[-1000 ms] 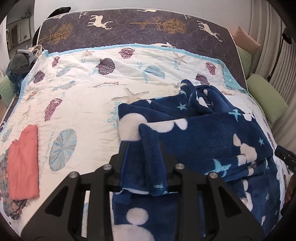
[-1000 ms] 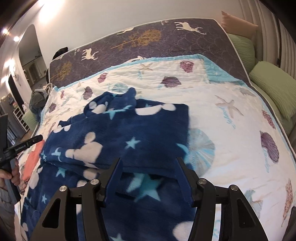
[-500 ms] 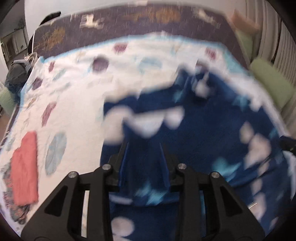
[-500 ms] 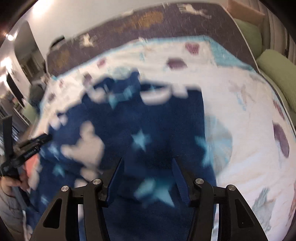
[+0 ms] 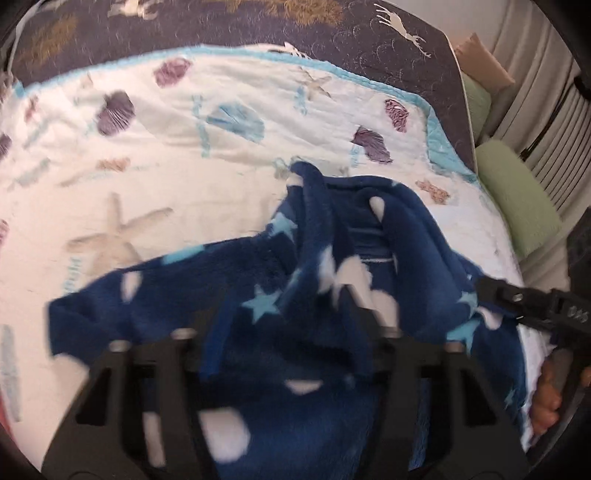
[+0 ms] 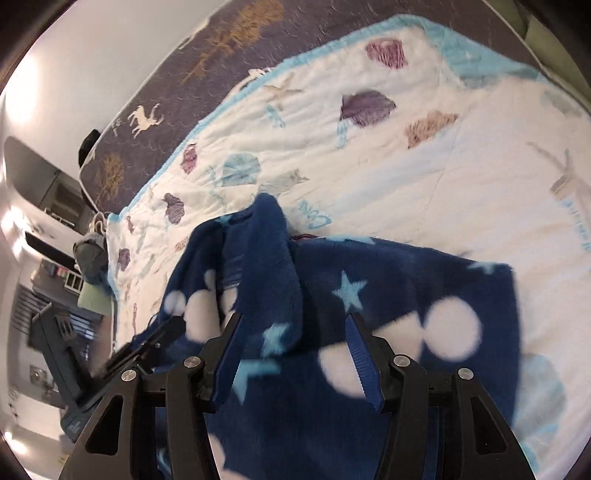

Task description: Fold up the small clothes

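Fleece (image 5: 325, 288): motion-blurred, lower part cut off; it hides left tongs' (image 5: 284, 314) fingertips. Pillow (image 5: 517, 199) beside it: partly cropped.

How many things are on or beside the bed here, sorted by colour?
Navy blue, starred: 1, the fleece garment
White, shell-printed: 1, the quilt
Dark, deer-printed: 1, the mattress cover
Green: 2, cushions
Peach: 1, a cushion
Total: 6

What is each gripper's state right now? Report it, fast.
Left gripper: has just been closing, shut on the blue fleece garment.
Right gripper: fleece between its jaws; a grip cannot be told.
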Available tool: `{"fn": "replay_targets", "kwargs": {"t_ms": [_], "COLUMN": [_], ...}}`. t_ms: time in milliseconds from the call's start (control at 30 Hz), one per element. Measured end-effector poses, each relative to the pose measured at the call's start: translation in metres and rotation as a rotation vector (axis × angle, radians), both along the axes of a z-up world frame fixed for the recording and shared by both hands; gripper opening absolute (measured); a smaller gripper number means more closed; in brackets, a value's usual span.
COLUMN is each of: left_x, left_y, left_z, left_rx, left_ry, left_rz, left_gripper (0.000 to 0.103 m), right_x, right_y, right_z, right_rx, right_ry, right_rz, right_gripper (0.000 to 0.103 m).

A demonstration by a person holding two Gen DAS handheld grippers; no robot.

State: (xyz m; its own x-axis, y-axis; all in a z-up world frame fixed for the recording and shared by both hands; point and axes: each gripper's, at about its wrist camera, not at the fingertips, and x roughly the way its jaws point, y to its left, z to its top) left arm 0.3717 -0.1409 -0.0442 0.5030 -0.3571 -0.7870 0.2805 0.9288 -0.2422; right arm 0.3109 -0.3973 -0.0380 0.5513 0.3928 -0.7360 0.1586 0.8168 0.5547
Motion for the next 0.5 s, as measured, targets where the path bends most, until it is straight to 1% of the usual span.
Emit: {"fn": "replay_targets", "kwargs": {"t_ms": [33,67,100,133,167,200,267,300,367,400,433,500], "left_x": [0.004,0.005,0.004,0.0,-0.003,-0.008,-0.009,-0.009,-0.007,-0.005,-0.004,-0.007], "left_y": [0.0,-0.001,-0.001,-0.002,-0.001,0.005,0.02,0.028,0.035,0.04,0.048,0.054], "left_z": [-0.004,-0.004,-0.004,0.002,0.006,0.011,0.012,0.007,-0.006,-0.014,-0.018,-0.01], "left_rx": [-0.04,-0.04,-0.022,0.042,0.08,0.116,0.132,0.157,0.316,0.329,0.267,0.204], "left_ry": [0.043,0.056,0.046,0.005,-0.026,-0.067,-0.068,-0.063,-0.091,-0.071,-0.045,-0.053], "left_rz": [-0.019,-0.018,-0.014,-0.02,-0.021,-0.026,-0.022,-0.011,0.058,0.063,0.07,0.085], "left_gripper": [0.013,0.013,0.011,0.011,0.01,0.01,0.009,0.0,0.0,0.0,0.0,0.0], "right_x": [0.004,0.007,0.012,0.014,0.014,0.011,0.003,0.001,0.002,0.005,0.006,-0.001], "right_y": [0.002,0.003,0.009,0.016,0.021,0.021,0.016,0.012,0.011,0.015,0.019,0.025], "right_z": [-0.004,-0.006,-0.009,-0.009,-0.006,0.0,0.011,0.013,0.002,-0.008,-0.016,-0.014], "right_rx": [0.016,0.032,0.039,0.029,0.002,-0.033,-0.1,-0.12,-0.161,-0.205,-0.228,-0.267], "right_ry": [-0.004,-0.006,-0.007,-0.014,-0.015,-0.041,-0.087,-0.084,-0.028,0.012,0.03,-0.029], "right_rz": [0.003,0.009,0.026,0.048,0.054,0.031,-0.001,-0.012,-0.01,0.001,0.017,0.022], "right_gripper": [0.056,0.056,0.034,0.008,0.007,0.007,0.007,0.007,0.007,0.008,0.008,0.011]}}
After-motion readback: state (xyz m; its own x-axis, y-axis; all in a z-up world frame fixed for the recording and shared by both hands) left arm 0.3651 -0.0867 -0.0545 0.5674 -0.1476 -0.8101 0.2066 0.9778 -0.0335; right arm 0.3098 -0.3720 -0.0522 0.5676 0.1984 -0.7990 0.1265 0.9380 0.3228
